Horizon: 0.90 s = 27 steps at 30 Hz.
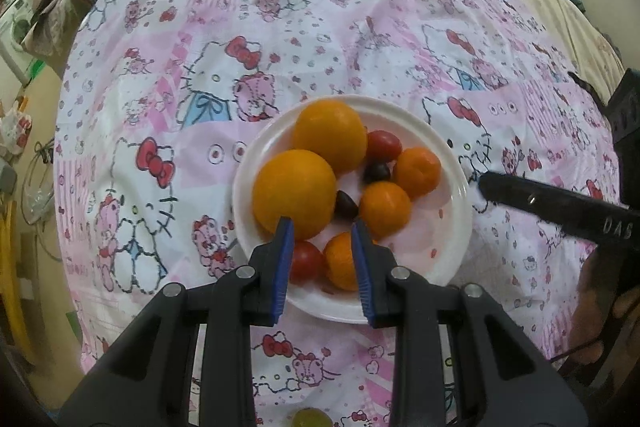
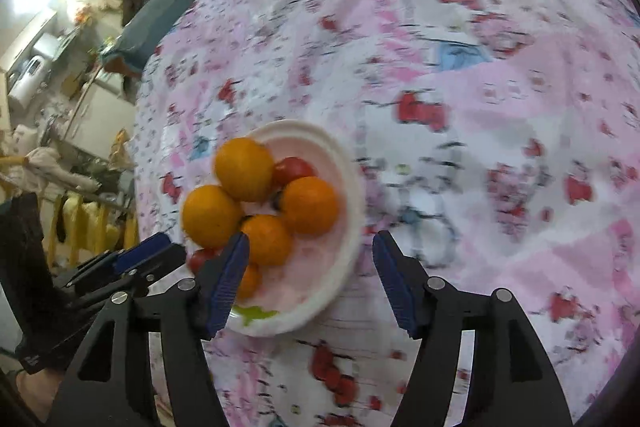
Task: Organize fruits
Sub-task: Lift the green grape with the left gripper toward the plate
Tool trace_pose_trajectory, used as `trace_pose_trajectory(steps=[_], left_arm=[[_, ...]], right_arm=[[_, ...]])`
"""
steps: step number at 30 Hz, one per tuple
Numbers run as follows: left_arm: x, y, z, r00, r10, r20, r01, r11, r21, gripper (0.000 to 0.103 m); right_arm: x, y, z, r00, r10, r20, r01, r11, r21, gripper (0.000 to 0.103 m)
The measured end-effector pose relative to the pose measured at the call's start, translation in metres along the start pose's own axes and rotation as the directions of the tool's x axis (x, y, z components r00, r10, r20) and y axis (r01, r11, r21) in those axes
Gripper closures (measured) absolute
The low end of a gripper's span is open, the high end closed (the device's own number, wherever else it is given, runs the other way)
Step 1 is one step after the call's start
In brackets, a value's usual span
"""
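A white plate point(image 1: 448, 183) on a pink cartoon-print cloth holds two large oranges point(image 1: 294, 189), several small oranges point(image 1: 385, 209), two red tomatoes point(image 1: 383, 145) and two dark grapes point(image 1: 346, 205). My left gripper point(image 1: 322, 235) is open and empty, hovering over the plate's near side above a small orange point(image 1: 340, 263) and a tomato point(image 1: 306, 261). My right gripper point(image 2: 310, 251) is open and empty, over the plate's right rim point(image 2: 352, 227). The right gripper shows as a black finger point(image 1: 552, 203) in the left wrist view. The left gripper's blue pads point(image 2: 140, 253) show in the right wrist view.
A green fruit point(image 1: 310, 418) lies on the cloth near the bottom edge in the left wrist view. A green patch point(image 2: 256, 313) shows on the plate's near rim. Room clutter and furniture point(image 2: 48, 75) stand past the cloth's left edge. The right wrist view is motion-blurred.
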<state>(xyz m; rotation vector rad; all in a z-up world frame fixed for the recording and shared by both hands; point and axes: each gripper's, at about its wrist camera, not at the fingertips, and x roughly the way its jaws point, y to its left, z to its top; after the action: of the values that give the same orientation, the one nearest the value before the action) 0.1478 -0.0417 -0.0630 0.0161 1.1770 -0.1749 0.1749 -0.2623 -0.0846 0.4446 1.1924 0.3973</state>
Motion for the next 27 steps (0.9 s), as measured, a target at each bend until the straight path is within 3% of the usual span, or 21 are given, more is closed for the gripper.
trace_pose_trajectory(steps=[4,14,19,24,27], left_arm=[[0.006,-0.01,-0.004,1.0,-0.021,-0.02,0.022,0.999,0.029,0.078],[0.031,-0.061,-0.006,0.996,-0.07,-0.05,0.077,0.983,0.165,0.077],[0.045,-0.066,-0.006,0.991,-0.095,-0.092,0.108,0.983,0.146,0.076],[0.034,-0.068,-0.004,0.994,-0.106,-0.034,0.11,0.984,0.144,0.028],[0.022,-0.065,-0.005,0.992,-0.122,-0.018,0.124,0.981,0.148,0.025]], right_arm=[[-0.013,-0.022,-0.001,1.0,-0.008,0.013,0.007,0.997,0.072,0.036],[-0.028,-0.027,0.003,0.999,0.002,0.047,-0.007,0.994,0.105,0.036],[-0.035,-0.03,0.003,0.998,0.009,0.059,-0.016,0.993,0.115,0.036],[-0.04,-0.031,0.005,0.997,0.022,0.069,-0.03,0.993,0.116,0.036],[-0.041,-0.029,0.006,0.997,0.03,0.071,-0.038,0.993,0.115,0.036]])
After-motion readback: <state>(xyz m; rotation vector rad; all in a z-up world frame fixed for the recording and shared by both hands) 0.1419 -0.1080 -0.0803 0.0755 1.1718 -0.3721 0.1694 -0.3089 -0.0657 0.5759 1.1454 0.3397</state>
